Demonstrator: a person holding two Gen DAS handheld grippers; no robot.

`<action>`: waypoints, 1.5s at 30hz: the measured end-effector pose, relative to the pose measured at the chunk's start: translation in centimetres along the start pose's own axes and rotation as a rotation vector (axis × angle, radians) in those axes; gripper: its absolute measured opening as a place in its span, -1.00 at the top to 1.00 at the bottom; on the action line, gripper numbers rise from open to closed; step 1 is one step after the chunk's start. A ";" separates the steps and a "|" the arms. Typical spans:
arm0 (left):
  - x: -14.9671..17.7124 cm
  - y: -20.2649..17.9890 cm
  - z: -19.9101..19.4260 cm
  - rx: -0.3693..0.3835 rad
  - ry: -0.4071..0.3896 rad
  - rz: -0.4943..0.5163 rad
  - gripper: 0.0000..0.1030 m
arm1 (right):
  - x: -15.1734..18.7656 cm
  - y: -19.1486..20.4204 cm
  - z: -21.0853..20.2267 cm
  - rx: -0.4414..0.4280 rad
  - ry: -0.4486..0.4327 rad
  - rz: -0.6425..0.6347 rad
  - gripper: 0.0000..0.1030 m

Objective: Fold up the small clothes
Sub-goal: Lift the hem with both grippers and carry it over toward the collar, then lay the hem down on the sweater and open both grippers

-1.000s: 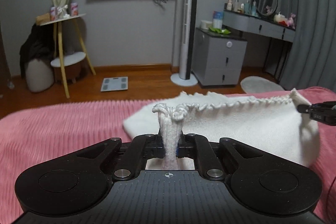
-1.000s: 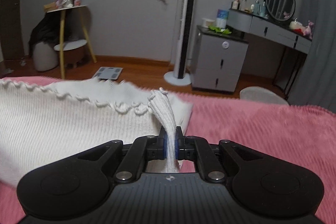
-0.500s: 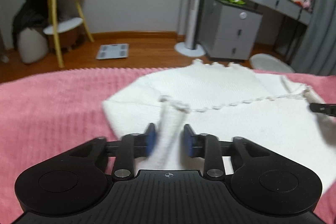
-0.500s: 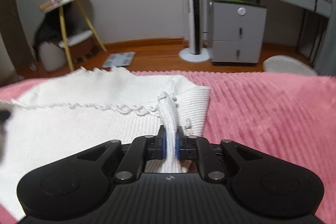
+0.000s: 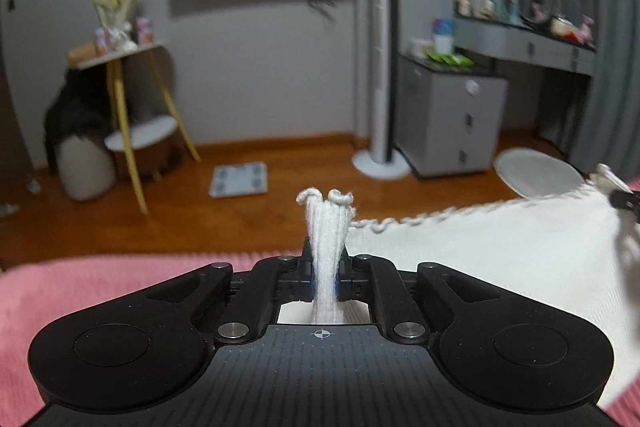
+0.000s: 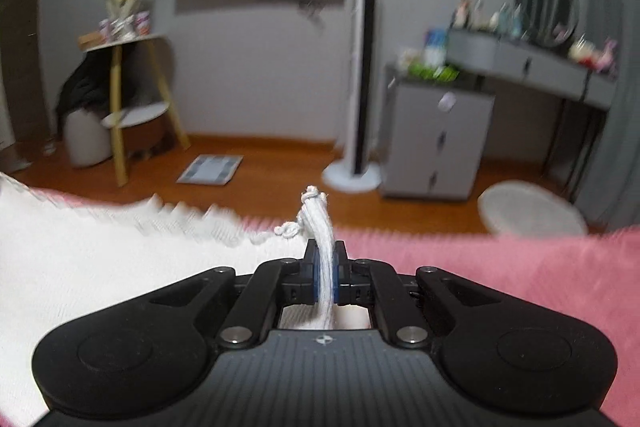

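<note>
Left tool (image 5: 325,269) and right tool (image 6: 325,277) stretch white knit garment (image 5: 500,259) sideways between them

Blurred white garment (image 6: 100,259) — its left side leaves the frame.

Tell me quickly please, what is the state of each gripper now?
Left gripper: closed, pinching the scalloped edge of the white knit garment.
Right gripper: closed, pinching another bunch of the same edge.
</note>
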State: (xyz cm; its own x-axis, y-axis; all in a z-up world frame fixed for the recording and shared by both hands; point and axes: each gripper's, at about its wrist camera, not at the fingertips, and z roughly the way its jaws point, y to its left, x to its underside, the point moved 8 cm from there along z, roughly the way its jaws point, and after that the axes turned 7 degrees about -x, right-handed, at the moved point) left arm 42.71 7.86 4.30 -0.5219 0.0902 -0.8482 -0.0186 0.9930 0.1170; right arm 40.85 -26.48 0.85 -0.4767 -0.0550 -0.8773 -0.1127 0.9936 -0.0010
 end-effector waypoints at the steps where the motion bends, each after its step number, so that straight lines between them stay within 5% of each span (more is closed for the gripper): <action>1: -0.6 0.0 0.9 -0.022 -0.004 0.002 0.82 | -0.6 0.0 0.7 0.023 -0.009 -0.007 0.90; 7: -0.3 -1.8 7.0 -0.149 0.044 0.076 0.82 | -0.5 -0.3 6.6 0.092 0.057 -0.011 0.90; 15: 5.0 -3.2 12.1 -0.293 0.176 0.218 0.67 | 3.6 -1.1 10.7 0.158 0.153 -0.021 0.85; 18: 5.7 -2.3 10.9 -0.308 0.181 0.209 0.59 | 4.6 -1.5 10.9 0.174 0.176 -0.018 0.59; 22: 5.5 -0.8 7.0 -0.272 0.178 0.124 0.26 | 3.7 -2.0 6.0 0.183 0.051 0.078 -0.13; 25: 6.1 -0.2 3.8 -0.217 0.192 0.045 0.09 | 5.1 -0.6 0.6 0.122 -0.016 0.096 -0.16; 28: 7.2 -0.2 1.2 -0.186 0.208 -0.011 -0.04 | 7.7 0.8 -3.8 0.106 -0.026 0.137 -0.17; 33: 9.1 -1.0 -1.3 -0.190 0.229 0.038 -0.04 | 10.6 3.2 -6.8 0.076 0.003 0.160 -0.04; 38: 9.7 -2.0 -2.2 -0.176 0.249 0.004 -0.04 | 9.8 5.9 -7.3 0.054 -0.014 0.036 0.29; 40: 9.9 -2.8 -2.1 -0.172 0.239 0.015 -0.06 | 9.6 6.7 -6.8 0.018 -0.004 0.035 0.59; 45: 10.1 -4.1 -0.9 -0.151 0.193 -0.036 -0.27 | 8.9 7.8 -4.4 -0.001 0.008 -0.021 0.71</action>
State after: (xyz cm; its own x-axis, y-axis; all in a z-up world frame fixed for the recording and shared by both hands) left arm 36.70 4.67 -4.27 -0.6713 0.0244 -0.7408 -0.1601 0.9711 0.1770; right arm 31.92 -19.63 -4.89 -0.4813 -0.0769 -0.8732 -0.1240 0.9921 -0.0190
